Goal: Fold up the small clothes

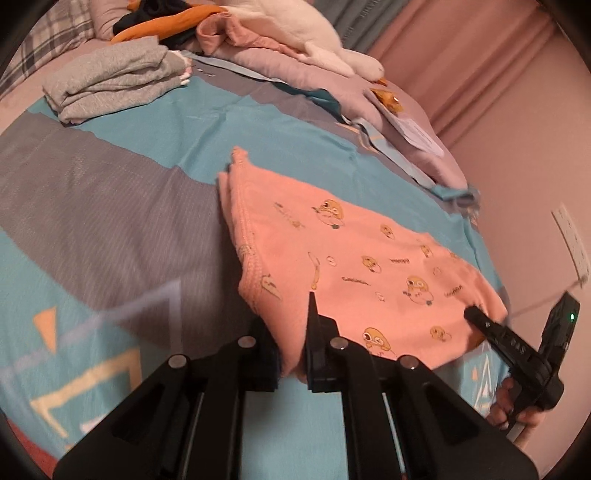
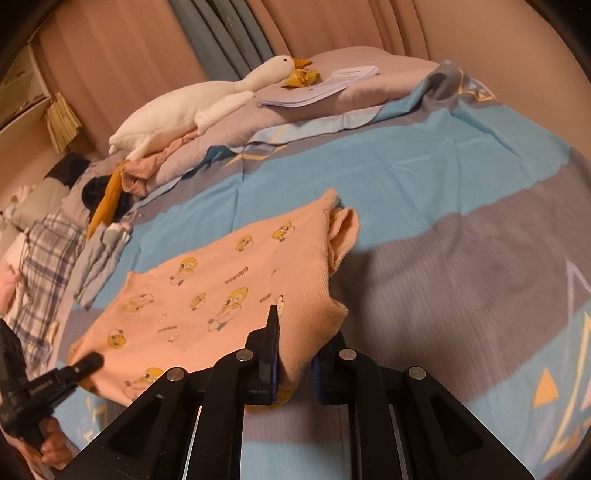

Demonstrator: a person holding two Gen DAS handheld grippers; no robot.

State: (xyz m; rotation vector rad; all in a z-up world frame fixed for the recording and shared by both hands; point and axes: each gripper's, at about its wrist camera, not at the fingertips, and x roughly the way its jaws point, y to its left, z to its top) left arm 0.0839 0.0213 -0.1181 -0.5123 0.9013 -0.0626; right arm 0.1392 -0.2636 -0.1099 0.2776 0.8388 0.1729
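A small pink garment with yellow duck prints (image 1: 354, 258) lies spread over the blue and grey bedsheet (image 1: 110, 192), its near edge lifted. My left gripper (image 1: 291, 354) is shut on the garment's near left corner. My right gripper (image 2: 295, 365) is shut on the opposite near corner of the same garment (image 2: 207, 295). In the left wrist view the right gripper (image 1: 476, 315) shows at the garment's right edge. In the right wrist view the left gripper (image 2: 88, 363) shows at the garment's left edge. The far end of the garment is folded under.
A folded grey garment (image 1: 114, 81) lies at the back left of the bed. A white plush goose (image 2: 192, 103), a heap of loose clothes (image 1: 177, 26), papers (image 2: 325, 86) and pillows sit along the head of the bed. Pink curtains (image 2: 332, 26) hang behind.
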